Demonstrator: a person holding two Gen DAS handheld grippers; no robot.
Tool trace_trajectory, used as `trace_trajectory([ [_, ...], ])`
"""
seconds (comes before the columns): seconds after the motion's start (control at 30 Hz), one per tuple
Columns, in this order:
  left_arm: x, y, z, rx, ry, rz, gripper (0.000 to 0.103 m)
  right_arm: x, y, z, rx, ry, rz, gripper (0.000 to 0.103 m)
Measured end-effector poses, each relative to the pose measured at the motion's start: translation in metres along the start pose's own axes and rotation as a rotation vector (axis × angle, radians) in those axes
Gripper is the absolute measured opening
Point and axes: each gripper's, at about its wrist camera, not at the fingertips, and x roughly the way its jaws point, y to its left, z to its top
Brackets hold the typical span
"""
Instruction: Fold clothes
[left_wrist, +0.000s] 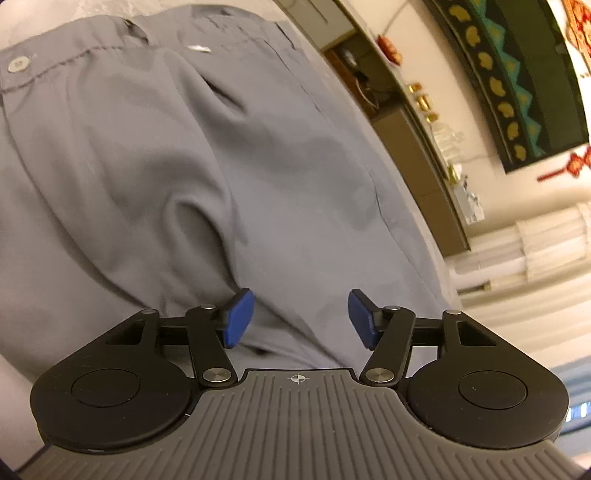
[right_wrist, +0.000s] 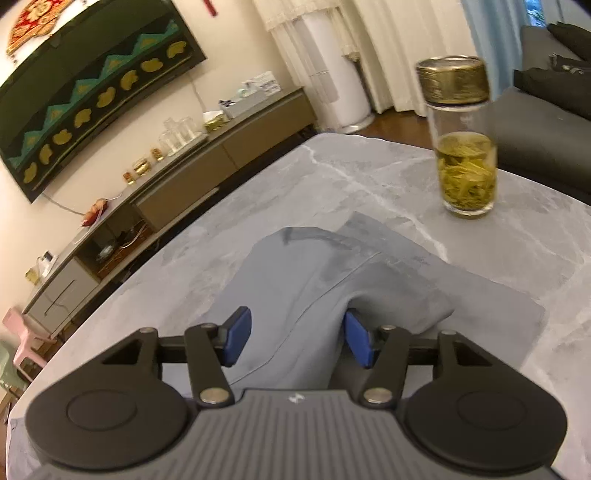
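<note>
Grey trousers (left_wrist: 207, 177) are straddled by the parted left gripper (left_wrist: 301, 319) and right gripper (right_wrist: 297, 338), tea jar (right_wrist: 461, 140) at one o'clock.

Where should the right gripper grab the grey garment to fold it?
Probably the raised ridge of the grey garment lying between the right gripper and its open jaws. Come from the near edge, low along the table; the fabric stands up there, elsewhere it lies flat.
</note>
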Motion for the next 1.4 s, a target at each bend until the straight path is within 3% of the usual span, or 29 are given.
trace_trajectory([
  [0.07,0.008,-0.001,-0.001,0.011,0.009,0.029,0.047,-0.006,-0.002,-0.001,0.025,0.005,0.0,0.058],
  [0.1,0.012,-0.005,0.0,0.03,0.001,0.033,0.041,-0.008,-0.003,0.0,0.029,0.008,0.003,0.059],
  [0.13,0.016,-0.013,0.002,0.064,-0.014,0.027,0.034,-0.012,-0.004,0.002,0.02,0.01,0.008,0.059],
  [0.17,0.021,-0.02,0.005,0.097,-0.03,0.021,0.009,-0.01,0.0,0.0,-0.004,0.009,0.011,0.059],
  [0.2,0.025,-0.028,0.007,0.131,-0.046,0.015,0.0,-0.012,0.004,-0.001,-0.022,-0.003,0.012,0.059],
  [0.23,0.023,-0.038,0.009,0.171,-0.09,-0.011,0.0,-0.013,0.007,-0.001,-0.041,-0.016,0.013,0.059],
  [0.27,0.009,-0.048,0.01,0.191,-0.158,-0.093,0.0,-0.021,0.008,-0.001,-0.045,-0.061,0.025,0.059],
  [0.33,-0.039,-0.054,0.008,0.177,-0.301,-0.338,0.0,-0.039,0.01,-0.001,-0.067,-0.148,0.048,0.059],
  [0.37,-0.062,-0.049,0.004,0.185,-0.368,-0.399,0.0,-0.049,0.011,-0.002,-0.097,-0.19,0.056,0.061],
  [0.4,-0.078,-0.039,0.001,0.172,-0.409,-0.412,0.0,-0.053,0.011,-0.003,-0.121,-0.197,0.053,0.068],
  [0.53,-0.08,0.007,0.005,0.036,-0.344,-0.312,0.0,-0.05,0.006,-0.005,-0.114,-0.121,0.03,0.07],
  [0.6,-0.078,0.012,0.003,0.061,-0.325,-0.252,0.0,-0.049,0.001,-0.009,-0.068,-0.064,0.038,0.07],
  [0.73,-0.062,0.006,-0.003,0.068,-0.261,-0.223,0.0,-0.062,-0.021,-0.037,0.06,0.038,0.148,0.07],
  [0.77,-0.057,0.004,-0.005,0.065,-0.239,-0.219,0.005,-0.063,-0.026,-0.046,0.089,0.078,0.173,0.07],
  [0.8,-0.052,0.001,-0.006,0.062,-0.217,-0.215,0.02,-0.064,-0.032,-0.055,0.119,0.118,0.198,0.07],
  [0.87,-0.04,-0.011,-0.008,0.079,-0.189,-0.192,0.029,-0.056,-0.039,-0.068,0.177,0.216,0.249,0.07],
  [0.97,-0.022,-0.021,-0.021,0.124,-0.128,-0.142,0.049,-0.042,-0.042,-0.069,0.216,0.25,0.239,0.069],
  [1.07,-0.005,-0.027,-0.035,0.16,-0.071,-0.083,0.051,-0.024,-0.038,-0.057,0.227,0.244,0.195,0.069],
  [1.13,0.003,-0.031,-0.042,0.176,-0.059,-0.049,0.051,-0.009,-0.032,-0.045,0.209,0.232,0.151,0.058],
  [1.17,0.006,-0.033,-0.043,0.175,-0.06,-0.043,0.05,-0.003,-0.025,-0.033,0.179,0.222,0.121,0.047],
  [1.2,0.007,-0.034,-0.044,0.17,-0.068,-0.042,0.049,0.002,-0.019,-0.024,0.136,0.219,0.119,0.014],
  [1.23,0.006,-0.035,-0.043,0.161,-0.084,-0.047,0.049,-0.008,-0.006,-0.017,0.042,0.14,0.181,0.007],
  [1.3,0.004,-0.037,-0.042,0.146,-0.115,-0.058,0.049,-0.028,0.019,-0.002,-0.149,-0.022,0.304,0.008],
  [1.37,0.004,-0.038,-0.043,0.136,-0.129,-0.061,0.049,-0.048,0.021,-0.001,-0.194,-0.102,0.443,0.014],
  [1.4,0.006,-0.039,-0.043,0.141,-0.124,-0.063,0.049,-0.045,0.017,-0.001,-0.159,-0.084,0.418,0.028],
])
